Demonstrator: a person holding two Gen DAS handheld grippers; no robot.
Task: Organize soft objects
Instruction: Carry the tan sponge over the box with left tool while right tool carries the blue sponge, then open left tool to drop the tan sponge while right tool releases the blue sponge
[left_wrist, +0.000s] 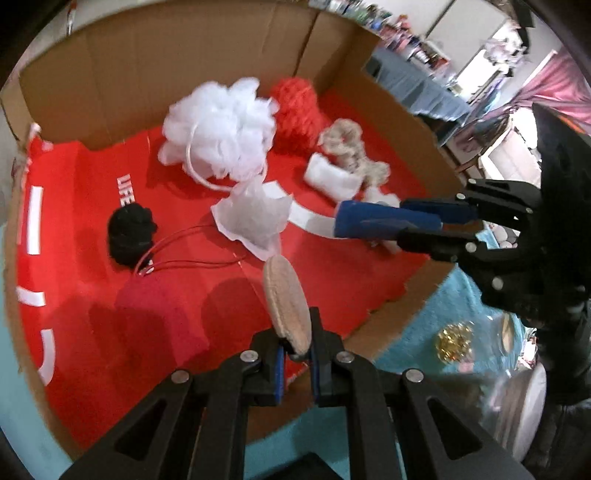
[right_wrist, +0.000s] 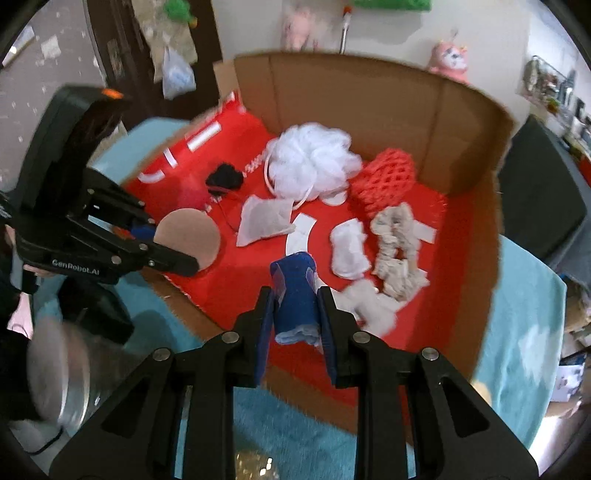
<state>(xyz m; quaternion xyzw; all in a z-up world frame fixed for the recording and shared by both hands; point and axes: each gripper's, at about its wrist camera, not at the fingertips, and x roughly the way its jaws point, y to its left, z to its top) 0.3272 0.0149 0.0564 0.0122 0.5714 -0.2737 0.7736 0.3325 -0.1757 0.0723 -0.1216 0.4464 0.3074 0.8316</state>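
My left gripper (left_wrist: 295, 334) is shut on the edge of a round beige pad (left_wrist: 286, 295), held over the near side of a cardboard box (left_wrist: 110, 74) lined in red. From the right wrist view, that pad (right_wrist: 188, 240) hangs above the box's left edge. My right gripper (right_wrist: 296, 295) is shut on a blue cloth roll (right_wrist: 295, 291), also over the box (right_wrist: 354, 92); the roll (left_wrist: 384, 219) reaches in from the right. Inside lie a white mesh puff (left_wrist: 218, 125), red mesh sponge (left_wrist: 295, 107), beige scrunchie (left_wrist: 351, 155), white sachet (left_wrist: 255, 218) and black pompom (left_wrist: 129, 232).
The box rests on a fuzzy teal blanket (right_wrist: 524, 332). A gold trinket (left_wrist: 452, 341) and a clear container (right_wrist: 59, 369) lie on the blanket outside the box's near side. A white pad (right_wrist: 349, 247) and dark red cloth (left_wrist: 155, 306) also lie in the box.
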